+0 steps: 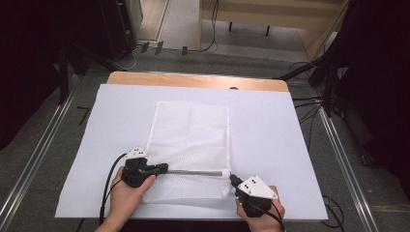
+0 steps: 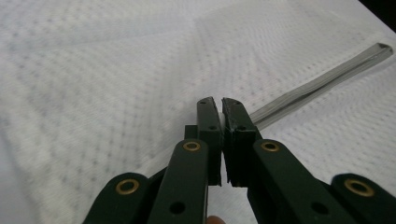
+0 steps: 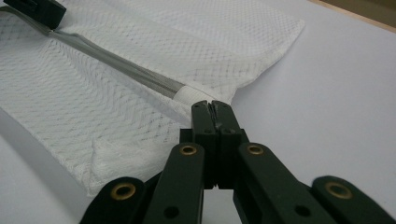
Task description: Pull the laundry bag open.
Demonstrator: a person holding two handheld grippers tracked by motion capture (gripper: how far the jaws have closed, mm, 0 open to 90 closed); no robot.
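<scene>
A white mesh bag [image 1: 191, 140] lies flat on the table, with a grey zipper strip [image 1: 196, 171] running across its near end. My left gripper [image 1: 166, 167] is shut on the zipper's left end; in the left gripper view its jaws [image 2: 220, 105] pinch the strip [image 2: 317, 84] with a sliver of white between them. My right gripper [image 1: 232, 178] is shut at the bag's right edge, beside the zipper's white end tab [image 3: 189, 95]; its jaws [image 3: 212, 107] are pressed together there. The left gripper [image 3: 37, 9] shows far off in the right gripper view.
The bag rests on a pale sheet [image 1: 270, 135] covering a wooden table [image 1: 193, 79]. Black stands and cables [image 1: 319, 77] stand around the table on the floor. Bare sheet lies left and right of the bag.
</scene>
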